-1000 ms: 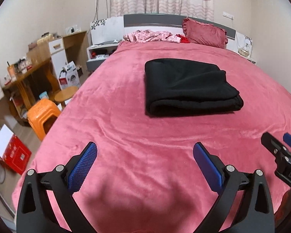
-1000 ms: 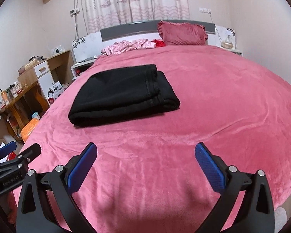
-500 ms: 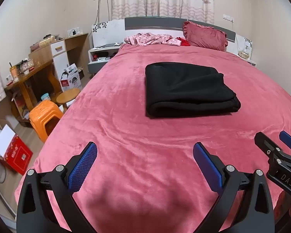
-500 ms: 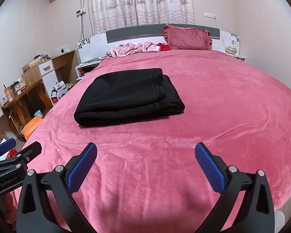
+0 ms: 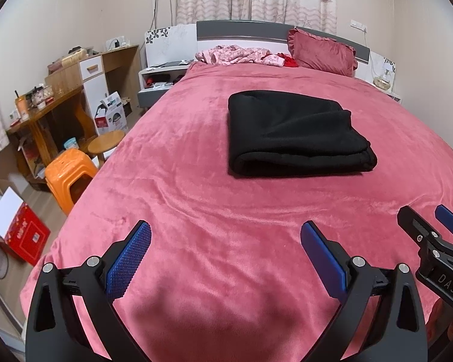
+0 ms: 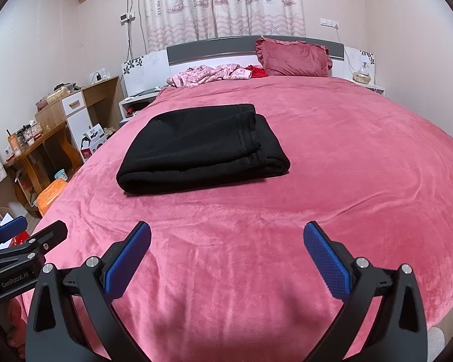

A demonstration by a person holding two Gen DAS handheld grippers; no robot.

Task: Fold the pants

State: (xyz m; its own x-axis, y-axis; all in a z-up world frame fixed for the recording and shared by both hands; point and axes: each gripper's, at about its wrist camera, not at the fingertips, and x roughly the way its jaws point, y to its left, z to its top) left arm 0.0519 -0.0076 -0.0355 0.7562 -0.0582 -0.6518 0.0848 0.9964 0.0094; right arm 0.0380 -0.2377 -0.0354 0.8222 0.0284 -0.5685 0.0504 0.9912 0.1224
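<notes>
The black pants (image 5: 290,134) lie folded into a thick rectangle on the pink bed cover (image 5: 196,199), also seen in the right wrist view as the pants (image 6: 202,147). My left gripper (image 5: 226,247) hangs open over the bed's near end, well short of the pants, with nothing between its blue pads. My right gripper (image 6: 226,247) is open too, empty, at the same distance from the pants. Each gripper shows at the edge of the other's view: the right gripper (image 5: 432,235) and the left gripper (image 6: 24,235).
A red pillow (image 5: 321,48) and crumpled pink clothes (image 5: 235,54) lie at the headboard. Left of the bed stand an orange stool (image 5: 68,172), a round wooden stool (image 5: 105,141), a wooden desk (image 5: 45,105) and a red box (image 5: 21,235) on the floor.
Both grippers have drawn back and tilted up a little, so the pants sit slightly farther away and more of the headboard wall shows. The pants have not moved.
</notes>
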